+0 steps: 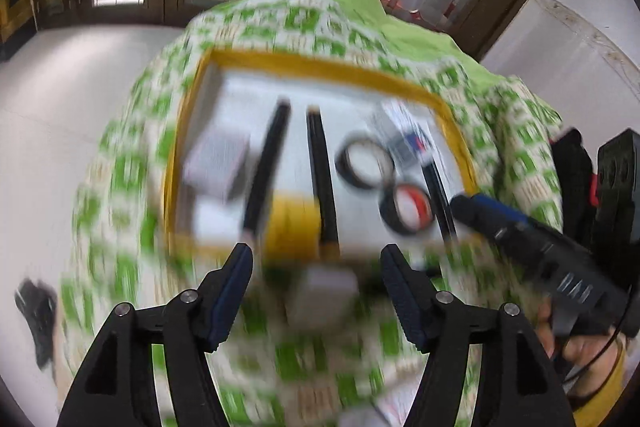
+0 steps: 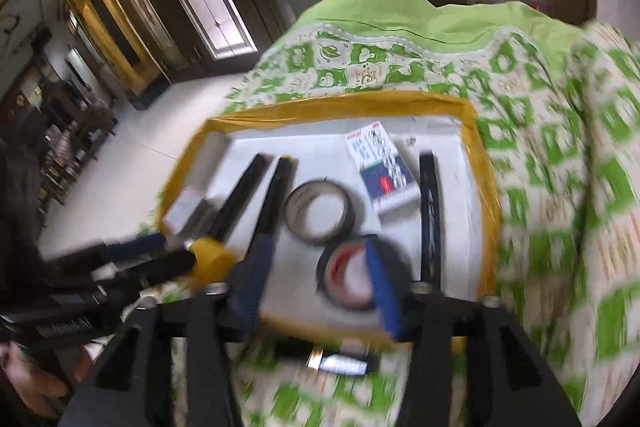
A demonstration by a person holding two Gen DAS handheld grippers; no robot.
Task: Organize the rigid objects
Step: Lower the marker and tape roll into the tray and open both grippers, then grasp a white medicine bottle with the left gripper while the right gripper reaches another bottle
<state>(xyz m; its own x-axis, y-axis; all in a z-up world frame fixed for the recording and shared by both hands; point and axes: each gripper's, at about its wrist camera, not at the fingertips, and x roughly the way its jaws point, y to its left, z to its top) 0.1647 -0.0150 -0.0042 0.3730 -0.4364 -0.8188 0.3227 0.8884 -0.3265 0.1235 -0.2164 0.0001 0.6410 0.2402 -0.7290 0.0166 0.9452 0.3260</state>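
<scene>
While you held both tools over the cloth-covered table [image 2: 560, 187], the yellow-edged tray [image 2: 332, 103] lay ahead of and below each of them, so every place here is given from that tray. Your left hand-held gripper [image 1: 316, 267] stood open with nothing between its pads, just short of the tray's near edge; a pale grey block [image 1: 328, 287], blurred, lay on the cloth outside that edge, directly under the open jaws. Your right hand-held gripper [image 2: 316, 279] was also open and empty, above the tray's near edge, with the red-cored tape roll [image 2: 352, 271] just beyond its fingertips.

Inside the tray you had two tape rolls, the second being the dark one [image 2: 318, 211] nearer the middle, three long black sticks, possibly four, whose long axes ran from near edge to far edge, one printed card box [image 2: 384, 167] toward the far right, one grey box [image 2: 188, 211] at the left side and one yellow roll [image 2: 212, 259] at the near edge. Another dark item [image 2: 340, 363] lay outside the near edge, nearer your right hand.
</scene>
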